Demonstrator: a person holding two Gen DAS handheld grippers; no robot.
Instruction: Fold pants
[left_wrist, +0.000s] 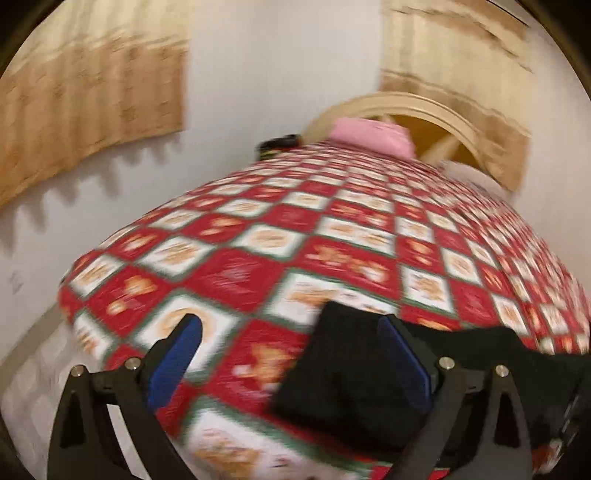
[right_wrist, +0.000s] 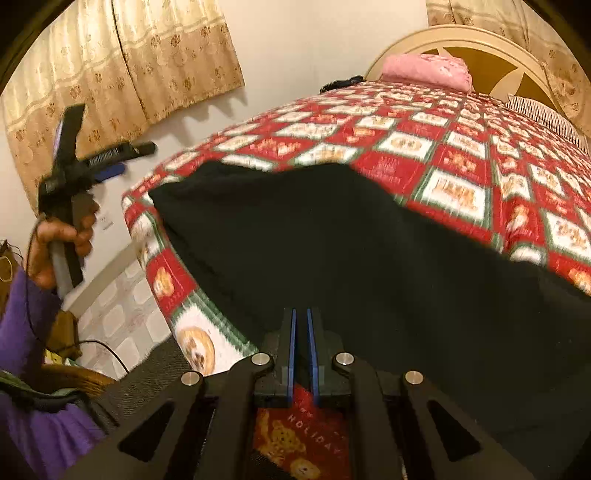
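My black pants (right_wrist: 332, 251) lie on the bed (right_wrist: 461, 155), near its foot end, on the red and white checked bedspread. From my right claw's view they make 1 wide dark shape, and the side closest to me hangs over the bed's edge. The far edge of the pants looks blurry. From my left claw's view I see a squarish corner of the pants (left_wrist: 347, 376), flat on the bedspread.

My left claw (left_wrist: 290, 328) has its 2 blue pads (left_wrist: 173, 365) far apart. Nothing is between them that they press on. The pants corner is low down past the right pad, and the left claw hangs above the bed, beside the pants. In the right claw's view it is up in the air, away from the pants, held in my left hand (right_wrist: 61, 240) with a purple sleeve.

My right claw (right_wrist: 301, 325) has its pads close together, almost touching. It sits right at the near edge of the pants. I cannot tell if it pinches the cloth.

I think 1 fold may be done, because the pants look short and wide, but I cannot see layers. More folding is left.

Far from the pants, at the head of the bed, is a pink pillow (right_wrist: 424, 70).
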